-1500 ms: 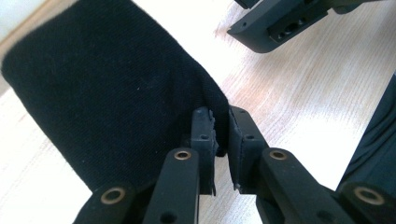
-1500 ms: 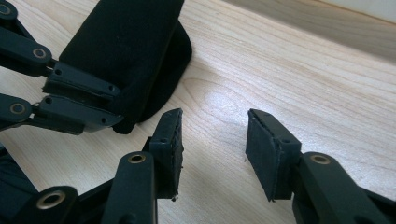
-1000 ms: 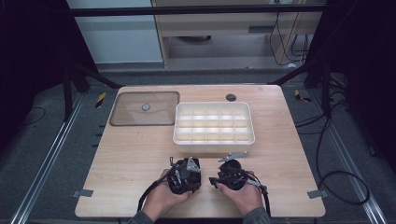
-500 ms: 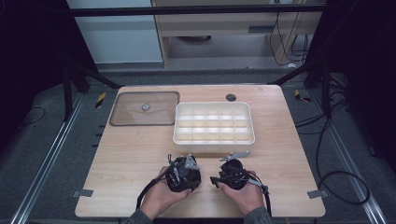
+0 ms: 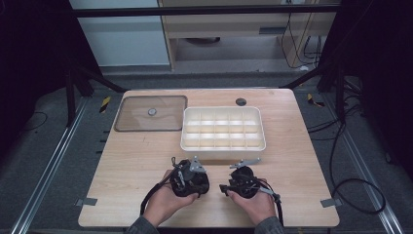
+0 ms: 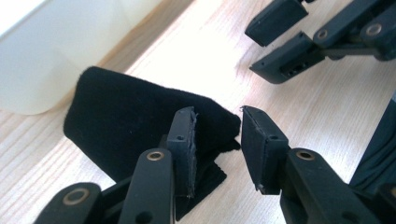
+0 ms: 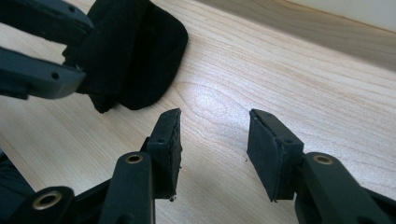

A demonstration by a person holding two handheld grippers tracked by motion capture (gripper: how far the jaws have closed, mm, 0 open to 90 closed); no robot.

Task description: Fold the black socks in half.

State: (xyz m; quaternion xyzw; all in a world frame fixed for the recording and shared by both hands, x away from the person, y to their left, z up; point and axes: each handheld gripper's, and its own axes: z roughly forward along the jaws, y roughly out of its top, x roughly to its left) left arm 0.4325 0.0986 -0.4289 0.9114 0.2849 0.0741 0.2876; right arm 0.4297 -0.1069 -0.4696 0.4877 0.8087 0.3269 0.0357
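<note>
Pale wooden bench [image 5: 136, 161], rectangular, fine straight grain, smooth top. On it a cream plastic organizer tray [image 5: 223, 129], gridded into small square compartments, rounded corners; beside that a brownish translucent lid [image 5: 151, 113], flat, with a small round knob at centre. Near the front edge, just before the tray, a black cloth [image 6: 135, 119]: soft, matte, napped like felt or velvet, folded into a rounded wedge, lying on the wood. Left tongs [image 6: 217, 135] just been opening, one pad against the cloth's folded edge, the other clear of it, not clamped. Right tongs [image 7: 215, 149] apart over bare wood, beside the cloth, holding nothing.
</note>
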